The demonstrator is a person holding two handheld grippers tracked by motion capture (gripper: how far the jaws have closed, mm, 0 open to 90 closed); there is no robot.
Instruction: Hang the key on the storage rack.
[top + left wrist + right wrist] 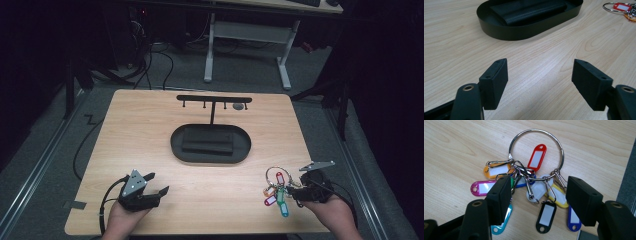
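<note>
With both left tongs (156, 183) and right tongs (536, 195) released, the right hover over the key ring (536, 152), which likely needs pinching next.

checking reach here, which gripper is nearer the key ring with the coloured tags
Right. The right gripper hovers right over the key ring, jaws open astride its tags; the left gripper sits far across the table.

A light wooden table (150, 135) stands on a grey floor (45, 165). In its middle sits a black oval tray (177, 145) with a flat black block (207, 140) inside. Just behind it rises a thin black T-shaped rack (214, 99). Far off stands a white desk frame (250, 32).
</note>
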